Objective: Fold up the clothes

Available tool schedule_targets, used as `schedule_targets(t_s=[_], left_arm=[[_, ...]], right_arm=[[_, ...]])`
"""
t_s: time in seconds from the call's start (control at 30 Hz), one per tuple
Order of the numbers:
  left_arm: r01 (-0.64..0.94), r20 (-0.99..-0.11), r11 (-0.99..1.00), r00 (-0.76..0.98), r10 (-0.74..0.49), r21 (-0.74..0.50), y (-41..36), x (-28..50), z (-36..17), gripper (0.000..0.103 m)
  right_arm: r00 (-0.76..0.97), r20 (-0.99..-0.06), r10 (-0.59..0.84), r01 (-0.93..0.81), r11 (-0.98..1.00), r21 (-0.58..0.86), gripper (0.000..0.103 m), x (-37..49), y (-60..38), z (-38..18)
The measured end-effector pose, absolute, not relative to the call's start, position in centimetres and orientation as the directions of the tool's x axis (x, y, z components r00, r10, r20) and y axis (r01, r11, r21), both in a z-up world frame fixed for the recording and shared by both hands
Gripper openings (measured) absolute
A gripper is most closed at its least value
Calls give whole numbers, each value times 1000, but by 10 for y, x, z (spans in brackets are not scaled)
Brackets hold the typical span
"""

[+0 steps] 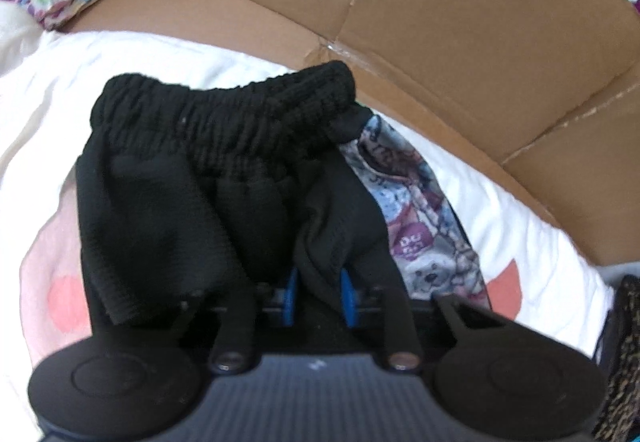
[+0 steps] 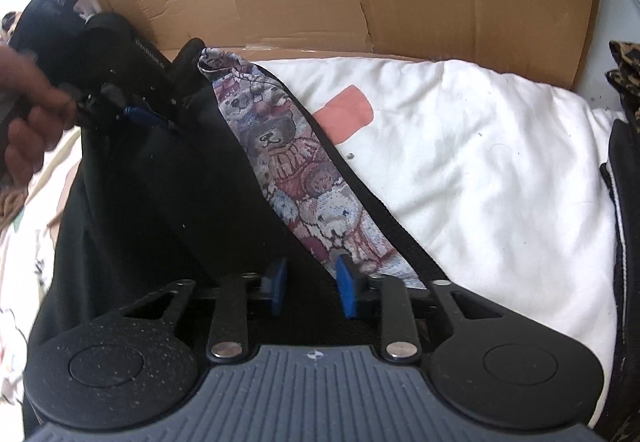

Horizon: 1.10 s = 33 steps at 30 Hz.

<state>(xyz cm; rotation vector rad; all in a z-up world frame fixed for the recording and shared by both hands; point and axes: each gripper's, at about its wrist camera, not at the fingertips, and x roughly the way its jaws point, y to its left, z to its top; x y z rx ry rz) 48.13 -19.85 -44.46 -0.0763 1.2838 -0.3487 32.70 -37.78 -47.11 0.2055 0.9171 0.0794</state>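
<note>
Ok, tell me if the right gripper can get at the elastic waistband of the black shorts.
Probably not directly: the right gripper sits at the hem end of the black shorts; the waistband lies at the far end, with the left gripper clamping fabric between.

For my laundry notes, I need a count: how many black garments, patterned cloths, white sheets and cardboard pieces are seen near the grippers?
Black shorts with ribbed elastic waistband: 1
Teddy-bear patterned cloth: 1
White bed sheet with pink shapes: 1
Brown cardboard sheet: 1
Total: 4

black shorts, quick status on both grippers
Left gripper shut on black shorts. Right gripper shut on the same garment's edge. Shorts bunched over white bedding. Nothing in the way.
</note>
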Motion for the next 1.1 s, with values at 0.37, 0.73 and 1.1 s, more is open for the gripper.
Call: schedule_targets(t_s=[0.37,0.73,1.1], left_arm=[[235,-909,930,246,-337,-282,-181,459,-434,14],[275,-903,923,263,-340,-268,-193,455,-420,1],[342,-836,879,325,-443,-333,-201,464,-377,0]], right_arm=[[639,-749,173,6,973,229,25,312,-380,-473],[671,-723,168,10,972,235,2,301,-381,-466],[736,-667,113,55,973,226,1,293,-383,-444]])
